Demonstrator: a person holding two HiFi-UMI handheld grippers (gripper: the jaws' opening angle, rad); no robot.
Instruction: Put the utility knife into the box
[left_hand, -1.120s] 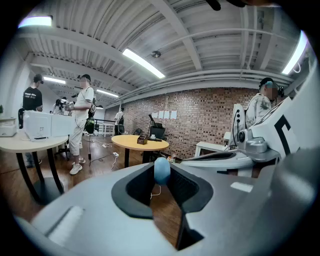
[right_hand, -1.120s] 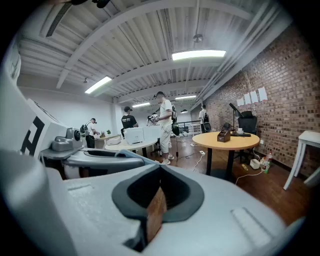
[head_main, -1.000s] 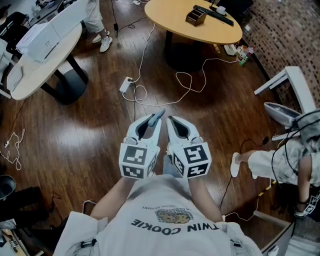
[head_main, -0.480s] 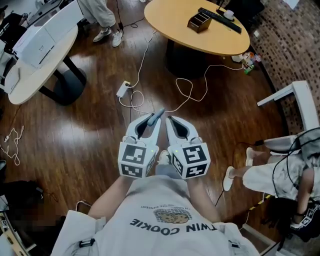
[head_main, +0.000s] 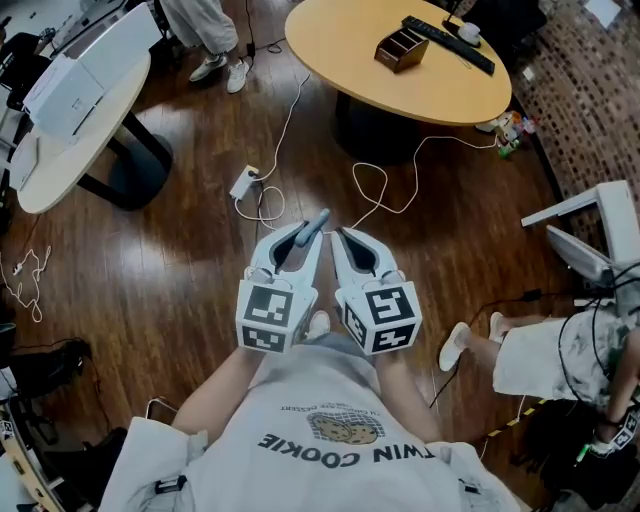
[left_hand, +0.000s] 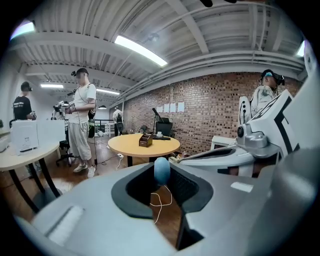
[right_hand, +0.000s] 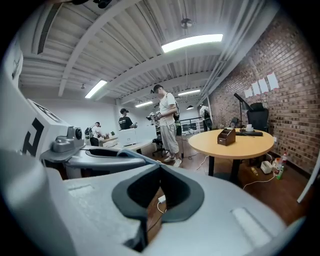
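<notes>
Since a second ago the wooden floor (head_main: 180, 270) has slid back beneath the grippers and the round table (head_main: 440, 95) reaches further into the head view, while both grippers keep their side-by-side pose. The left gripper (head_main: 308, 238) has its jaws clamped, narrowly parted, on the utility knife (head_main: 319, 221), whose blue-grey rounded end pokes out past their tips. The right gripper (head_main: 342, 238), just beside it, has its jaw tips pressed together on nothing. Below them lie a white power strip (head_main: 245, 182) and looping white cables (head_main: 375, 185). The brown box (head_main: 402, 48) stands well ahead on the round table, near a long black bar (head_main: 448, 43).
</notes>
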